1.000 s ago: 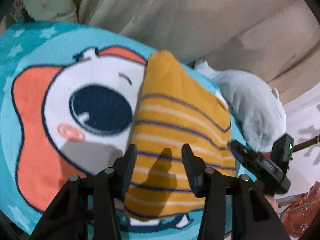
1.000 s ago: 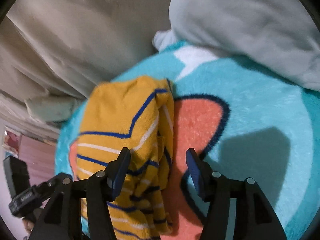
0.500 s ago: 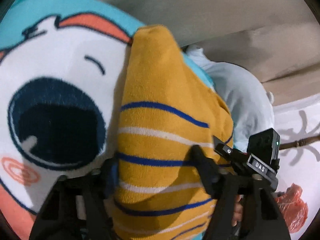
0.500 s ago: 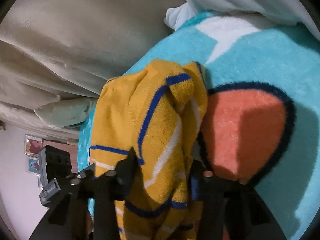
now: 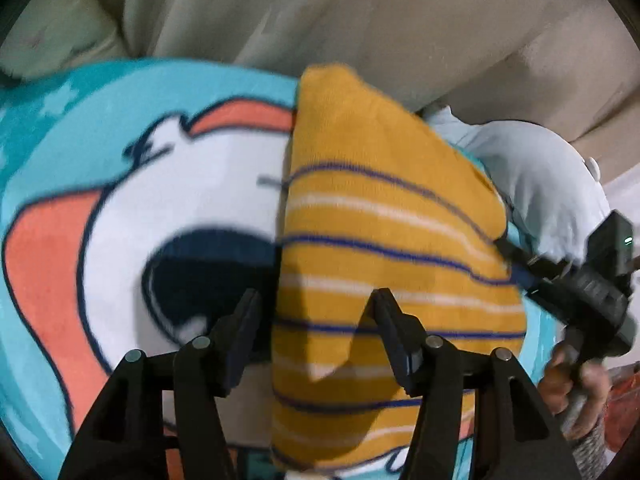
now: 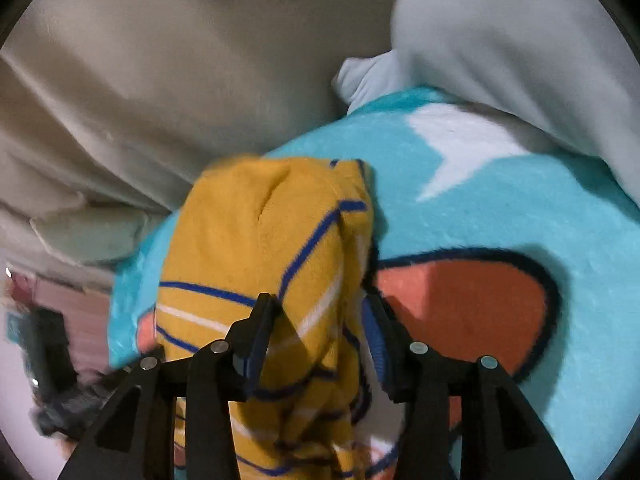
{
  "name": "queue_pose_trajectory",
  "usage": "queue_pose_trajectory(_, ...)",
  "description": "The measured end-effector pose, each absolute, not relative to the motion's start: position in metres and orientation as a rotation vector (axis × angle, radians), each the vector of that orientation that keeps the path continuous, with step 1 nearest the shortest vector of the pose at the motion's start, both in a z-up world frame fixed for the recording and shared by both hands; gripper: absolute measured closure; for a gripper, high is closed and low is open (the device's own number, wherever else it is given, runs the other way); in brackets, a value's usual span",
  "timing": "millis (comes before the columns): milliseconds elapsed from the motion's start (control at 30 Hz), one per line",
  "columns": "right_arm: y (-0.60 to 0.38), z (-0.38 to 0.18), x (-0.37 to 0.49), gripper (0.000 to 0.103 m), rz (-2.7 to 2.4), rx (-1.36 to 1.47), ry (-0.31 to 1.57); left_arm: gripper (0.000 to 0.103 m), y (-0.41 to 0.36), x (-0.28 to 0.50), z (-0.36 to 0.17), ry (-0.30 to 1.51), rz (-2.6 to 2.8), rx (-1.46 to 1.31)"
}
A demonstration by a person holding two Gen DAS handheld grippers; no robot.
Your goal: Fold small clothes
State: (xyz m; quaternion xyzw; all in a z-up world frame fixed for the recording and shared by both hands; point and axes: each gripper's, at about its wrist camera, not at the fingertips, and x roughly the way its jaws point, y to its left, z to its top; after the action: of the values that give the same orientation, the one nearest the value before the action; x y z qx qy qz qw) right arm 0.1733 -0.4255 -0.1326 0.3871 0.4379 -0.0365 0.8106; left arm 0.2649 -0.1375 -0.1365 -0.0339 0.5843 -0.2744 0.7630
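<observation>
From the left wrist, the yellow striped garment [image 5: 384, 264] was seen lying folded into a long shape on the cartoon-print blanket [image 5: 120, 208], its narrow end toward the beige bedding [image 5: 360, 20] behind. The left tongs [image 5: 316, 320] were held apart just above its near part, one finger over the blanket beside the cloth edge and the other over the stripes; nothing was pinched. Compared with half a second earlier, when the garment filled the gap between the fingers, more blanket was exposed around it, so the left tongs appeared to have been drawn back from the cloth. At the right edge the right tongs [image 5: 516, 268] were seen at the garment's far side, with a hand [image 5: 568, 376] behind them. A pale grey garment [image 5: 548, 184] lay beyond.

From the right wrist, the same garment [image 6: 264, 248] was seen bunched and partly lifted between the right tongs [image 6: 320, 336]. Their jaws were opening, having been nearly closed on the fold a moment before; whether the pads still touched the fabric could not be told for certain through the blur, though a gap seemed to show beside the right-hand finger. The fold was judged to be in release onto the blanket [image 6: 500, 220], which suggested one folding pass was finishing and smoothing or a further fold remained.
</observation>
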Motion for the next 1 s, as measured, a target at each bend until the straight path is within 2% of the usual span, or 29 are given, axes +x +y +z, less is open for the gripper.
queue_pose_trajectory(167, -0.406, -0.084, 0.154, 0.052, -0.022, 0.795, 0.790, 0.045, -0.110, 0.244, -0.144, 1.290, -0.555, -0.194)
queue_pose_trajectory(333, -0.360, -0.121, 0.161, 0.053, 0.104, 0.809, 0.923, 0.045, -0.091, 0.226, -0.128, 1.244, -0.495, -0.261)
queue_pose_trajectory(367, -0.360, -0.135, 0.157, 0.056, 0.080, 0.807, 0.944, 0.045, -0.086, 0.222, -0.122, 1.221, -0.475, -0.251)
queue_pose_trajectory(467, -0.375, -0.150, 0.142, 0.080, 0.047, 0.887, 0.931, 0.042, -0.075, 0.211, -0.103, 1.137, -0.407, -0.190)
queue_pose_trajectory(500, -0.379, -0.148, 0.137, 0.080, 0.044, 0.909, 0.925, 0.042, -0.072, 0.207, -0.097, 1.110, -0.388, -0.171)
queue_pose_trajectory(567, -0.378, -0.137, 0.125, 0.080, 0.024, 0.873, 0.918, 0.037, -0.063, 0.193, -0.085, 1.046, -0.341, -0.126)
queue_pose_trajectory(633, -0.369, -0.124, 0.117, 0.073, 0.007, 0.816, 0.915, 0.036, -0.055, 0.178, -0.071, 0.974, -0.291, -0.064)
queue_pose_trajectory(700, -0.365, -0.115, 0.103, 0.057, -0.011, 0.769, 0.907, 0.033, -0.062, 0.164, -0.061, 0.900, -0.246, 0.013)
queue_pose_trajectory(867, -0.350, -0.099, 0.077, 0.056, -0.039, 0.695, 0.899, 0.020, -0.072, 0.123, -0.034, 0.741, -0.176, 0.132)
queue_pose_trajectory(1000, -0.333, -0.094, 0.053, 0.050, -0.034, 0.619, 0.915, 0.010, -0.078, 0.087, -0.014, 0.633, -0.158, 0.146)
